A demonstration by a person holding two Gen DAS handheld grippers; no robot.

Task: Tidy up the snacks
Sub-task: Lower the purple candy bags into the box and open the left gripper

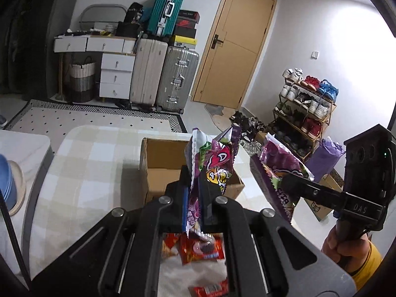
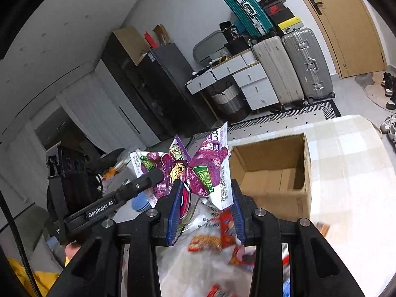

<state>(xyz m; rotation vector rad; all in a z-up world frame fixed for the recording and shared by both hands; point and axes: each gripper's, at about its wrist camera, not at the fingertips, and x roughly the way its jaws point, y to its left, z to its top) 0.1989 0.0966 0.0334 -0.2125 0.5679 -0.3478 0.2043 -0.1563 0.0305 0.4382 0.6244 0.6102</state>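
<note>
Our left tool (image 1: 195, 185) is clamped tight on a purple snack packet (image 1: 215, 163), whose crinkled foil stands up out of the pinch between the two blue pads and trails a little below them. Our right tool (image 2: 205, 198) grips a second purple snack packet (image 2: 210, 173), a fatter one with a white back, wedged between its pads with the jaws standing wider apart. From the left camera we see the right tool (image 1: 309, 190) off to the right with its packet (image 1: 279, 170) sticking out of the tip; from the right camera the left tool (image 2: 151, 177) comes in from the left, and the two packets sit close together, whether touching we cannot tell.

Both packets hang above the bench (image 1: 86, 168), which wears a pale checked cloth. Just beyond them stands an open cardboard box (image 1: 163, 163), its flaps up. Nearer to us, under the tools, red snack packets (image 1: 200, 247) lie scattered on white plastic (image 2: 198, 272).

A hand (image 1: 339, 247) holds the right tool's grip, with a yellow sleeve (image 1: 366, 264) beside it. Suitcases (image 1: 163, 74) and a wooden door (image 1: 237, 42) stand at the far wall.
</note>
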